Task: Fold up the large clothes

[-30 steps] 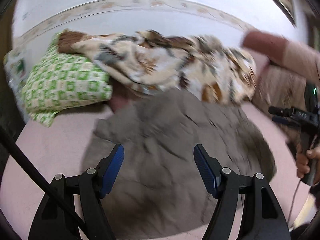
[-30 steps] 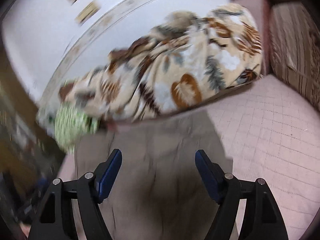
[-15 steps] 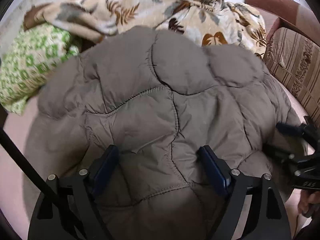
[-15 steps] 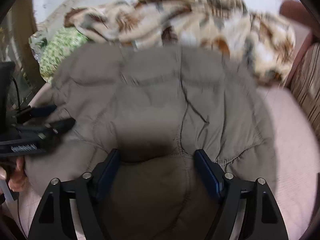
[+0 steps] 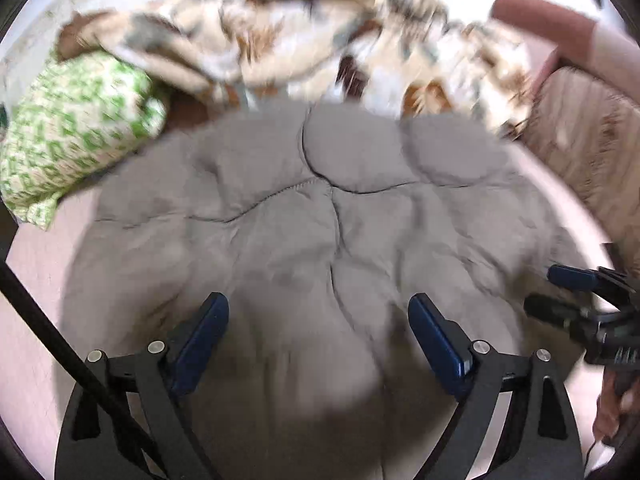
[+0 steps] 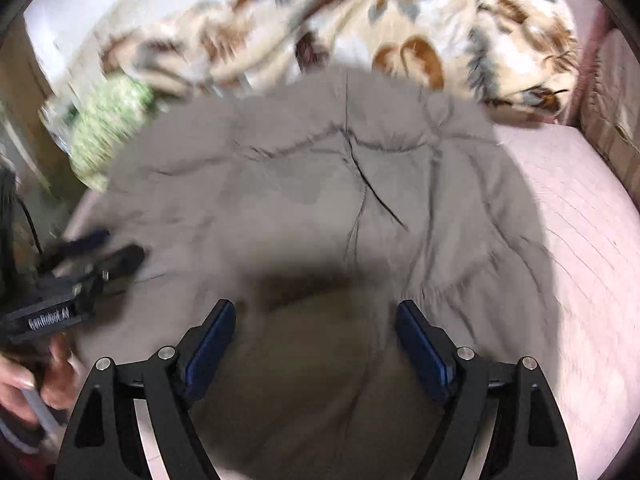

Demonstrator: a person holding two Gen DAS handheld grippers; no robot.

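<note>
Since 1 s ago both grippers dropped closer to the quilted grey jacket (image 5: 320, 240); it now fills both views, w/ the wall nearly gone. Jacket lies spread flat on pink bed (image 6: 580, 220), under & ahead of both finger pairs. Leaf-print blanket (image 5: 320, 40) bunched beyond it; green pillow (image 5: 76, 132) far left of left fingers. Left gripper (image 5: 318, 332) jaws opening, fabric betw. them, pads not pressing. Right gripper (image 6: 316, 336) likewise opening, nothing clamped.
</note>
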